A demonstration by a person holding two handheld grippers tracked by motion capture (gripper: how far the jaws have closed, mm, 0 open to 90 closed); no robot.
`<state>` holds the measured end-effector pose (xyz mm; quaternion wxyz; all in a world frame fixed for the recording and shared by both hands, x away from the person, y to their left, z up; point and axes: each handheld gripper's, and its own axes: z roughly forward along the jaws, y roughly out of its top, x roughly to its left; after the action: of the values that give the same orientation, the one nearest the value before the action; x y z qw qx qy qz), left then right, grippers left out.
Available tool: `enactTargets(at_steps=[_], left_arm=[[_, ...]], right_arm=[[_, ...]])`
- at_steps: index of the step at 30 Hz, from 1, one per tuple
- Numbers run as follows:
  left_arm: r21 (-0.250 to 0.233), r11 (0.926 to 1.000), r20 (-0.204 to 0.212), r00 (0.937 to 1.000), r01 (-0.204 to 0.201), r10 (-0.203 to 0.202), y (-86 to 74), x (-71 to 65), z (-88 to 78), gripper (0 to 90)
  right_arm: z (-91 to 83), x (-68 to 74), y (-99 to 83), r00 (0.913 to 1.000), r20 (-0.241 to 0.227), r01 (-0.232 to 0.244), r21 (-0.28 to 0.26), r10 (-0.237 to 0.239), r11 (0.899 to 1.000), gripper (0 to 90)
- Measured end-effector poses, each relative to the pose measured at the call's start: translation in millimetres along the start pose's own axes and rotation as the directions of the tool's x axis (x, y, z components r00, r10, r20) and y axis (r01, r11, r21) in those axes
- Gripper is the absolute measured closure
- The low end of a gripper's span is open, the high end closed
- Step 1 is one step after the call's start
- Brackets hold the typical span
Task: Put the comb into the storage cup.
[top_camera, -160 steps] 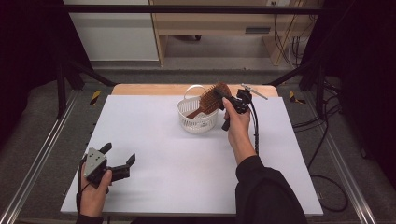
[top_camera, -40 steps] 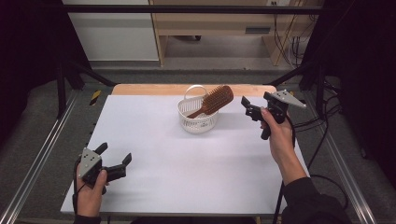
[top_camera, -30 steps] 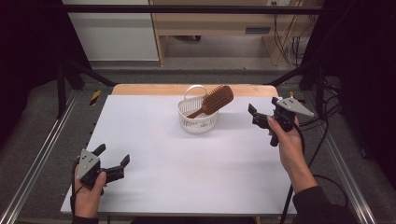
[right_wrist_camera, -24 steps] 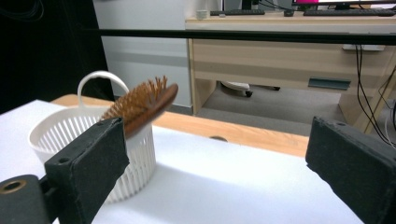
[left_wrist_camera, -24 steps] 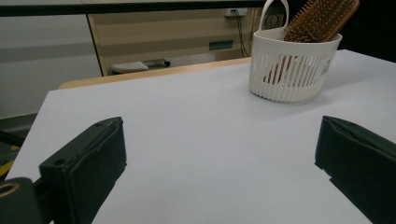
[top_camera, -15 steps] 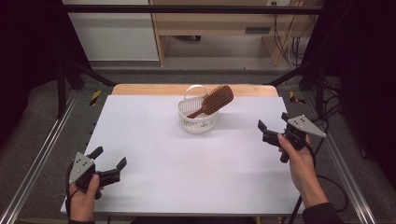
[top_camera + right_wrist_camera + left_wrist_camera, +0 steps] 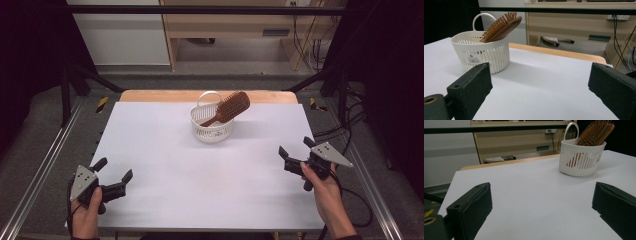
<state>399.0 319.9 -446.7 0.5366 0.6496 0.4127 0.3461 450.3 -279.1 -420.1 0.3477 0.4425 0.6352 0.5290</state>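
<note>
Two grippers sit at the near corners of the white table (image 7: 165,165), both held by hands and both empty. Starting at the left, the left gripper (image 7: 114,176) hovers over the near left corner with its jaws spread wide apart and nothing between them. From it, the white basket (image 7: 212,125) stands well away, ahead and off to its right, toward the far edge of the table. In the left gripper view the same basket (image 7: 582,157) appears beyond the right jaw, upper right, with bare table surface between the jaws.

Moving toward the middle, the wooden hairbrush (image 7: 229,108) rests in the basket, handle end down inside and bristled head sticking up and out over the rim, tilted toward the right. Its bristles face the left gripper view (image 7: 596,132).

Farther right, the right gripper (image 7: 296,153) is held above the near right edge of the table, jaws likewise parted wide and gripping nothing. The basket stands well apart from it, ahead and to its left. In the right gripper view the basket (image 7: 484,53) sits just beyond the left jaw, the hairbrush (image 7: 502,26) leaning out of it toward the right.
</note>
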Motion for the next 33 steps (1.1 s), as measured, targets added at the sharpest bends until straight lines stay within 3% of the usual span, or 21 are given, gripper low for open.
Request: enactTargets(at_steps=[9, 17, 26, 33], left_arm=[[-0.059, 0.9973, 0.012, 0.9990, 0.043, -0.042, 1.6, 3.9, -7.7, 2.8], [-0.103, 0.9916, 0.033, 0.9966, 0.078, -0.075, 1.7, 5.3, -11.9, 2.7], [-0.106, 0.9918, 0.066, 0.9957, 0.072, -0.065, 2.4, -1.8, -8.7, 2.6], [-0.116, 0.9898, 0.082, 0.9940, 0.082, -0.073, 4.8, -8.0, -5.4, 2.6]], right_arm=[[-9.8, -2.8, -15.2, 0.9998, -0.003, -0.021, 0.004, 0.021, 1.000, 4.7], [-14.1, 1.3, -27.7, 0.9997, -0.025, -0.005, 0.003, 0.005, 1.000, 4.7], [-10.2, 12.7, -33.2, 0.9976, -0.057, 0.037, -0.031, -0.039, 0.999, 4.4], [-3.4, 27.9, -33.9, 0.9920, -0.113, 0.051, -0.050, -0.057, 0.997, 3.8]])
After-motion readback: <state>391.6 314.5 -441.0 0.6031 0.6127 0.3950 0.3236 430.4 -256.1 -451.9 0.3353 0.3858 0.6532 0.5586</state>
